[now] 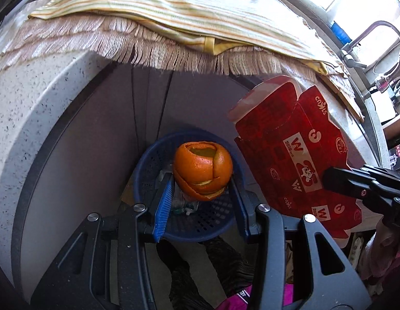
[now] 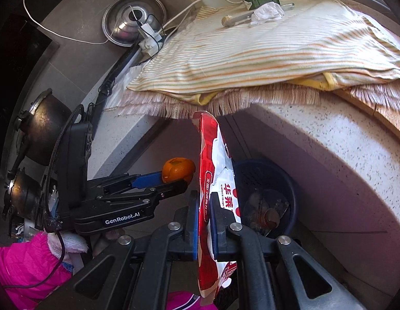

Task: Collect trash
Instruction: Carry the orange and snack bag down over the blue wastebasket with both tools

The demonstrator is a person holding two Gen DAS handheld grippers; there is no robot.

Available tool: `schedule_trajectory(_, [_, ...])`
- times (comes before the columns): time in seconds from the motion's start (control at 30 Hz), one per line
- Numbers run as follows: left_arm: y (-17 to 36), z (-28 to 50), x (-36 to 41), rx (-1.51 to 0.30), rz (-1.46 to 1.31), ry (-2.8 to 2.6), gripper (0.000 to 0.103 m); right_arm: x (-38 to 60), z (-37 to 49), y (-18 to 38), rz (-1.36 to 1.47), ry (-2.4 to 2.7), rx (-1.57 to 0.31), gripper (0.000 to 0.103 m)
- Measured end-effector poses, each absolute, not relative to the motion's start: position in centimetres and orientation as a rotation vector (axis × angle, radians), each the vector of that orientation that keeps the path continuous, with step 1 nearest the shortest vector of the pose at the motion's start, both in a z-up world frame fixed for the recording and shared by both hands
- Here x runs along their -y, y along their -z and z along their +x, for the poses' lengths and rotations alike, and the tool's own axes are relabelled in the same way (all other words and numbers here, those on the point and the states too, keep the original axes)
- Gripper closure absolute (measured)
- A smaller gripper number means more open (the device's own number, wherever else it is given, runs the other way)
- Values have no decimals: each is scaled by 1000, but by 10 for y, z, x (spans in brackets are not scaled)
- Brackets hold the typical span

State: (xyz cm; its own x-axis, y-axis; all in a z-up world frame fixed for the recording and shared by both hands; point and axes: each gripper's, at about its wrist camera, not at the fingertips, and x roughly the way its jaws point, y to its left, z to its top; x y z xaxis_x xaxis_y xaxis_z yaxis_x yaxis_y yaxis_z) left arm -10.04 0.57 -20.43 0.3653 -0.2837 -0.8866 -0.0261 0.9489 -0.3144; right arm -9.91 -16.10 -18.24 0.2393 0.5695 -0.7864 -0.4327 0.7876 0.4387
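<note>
My left gripper (image 1: 201, 180) is shut on an orange peel (image 1: 203, 170) and holds it over a blue perforated trash basket (image 1: 148, 165) on the floor below the counter. The peel also shows in the right wrist view (image 2: 178, 173). My right gripper (image 2: 204, 204) is shut on a flattened red and white carton (image 2: 213, 180), held edge-on beside the basket (image 2: 290, 188). In the left wrist view the carton (image 1: 293, 155) hangs to the right of the basket. The basket holds some trash (image 2: 264, 211).
A speckled stone counter (image 1: 32, 98) with a striped cloth (image 2: 251, 51) overhangs the basket. On the cloth lie a crumpled white wrapper (image 2: 267, 11) and a green carton (image 2: 262, 0). Pots (image 2: 42, 129) stand at left. A tap (image 1: 380, 41) is at right.
</note>
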Motion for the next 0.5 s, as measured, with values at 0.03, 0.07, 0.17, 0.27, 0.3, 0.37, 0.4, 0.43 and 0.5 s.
schedule_trajectory(0.03, [207,-100,-5,-1195,-293,170,59,161,-99,188,138,-683,-1146,98])
schedule_trajectory(0.07, [210,-100,-4,-1201,-288,170,59,160,-99,192,130,-674,-1152,98])
schedule_trajectory(0.17, [219,-99,0,-1219,-274,172,59,158,-98,205,116,-649,-1174,98])
schedule_trajectory(0.27, [228,-97,4,-1238,-263,170,59,159,-97,216,111,-629,-1189,97])
schedule_trajectory(0.3, [231,-97,5,-1243,-262,171,59,159,-96,219,108,-623,-1192,97])
schedule_trajectory(0.37, [235,-97,7,-1253,-257,170,59,160,-96,225,101,-614,-1199,97])
schedule_trajectory(0.4, [237,-94,11,-1257,-253,170,59,160,-96,228,98,-611,-1204,97])
schedule_trajectory(0.43, [239,-93,11,-1261,-247,169,59,160,-96,231,93,-609,-1208,97])
schedule_trajectory(0.5, [241,-95,13,-1267,-242,169,59,158,-94,236,92,-602,-1218,97])
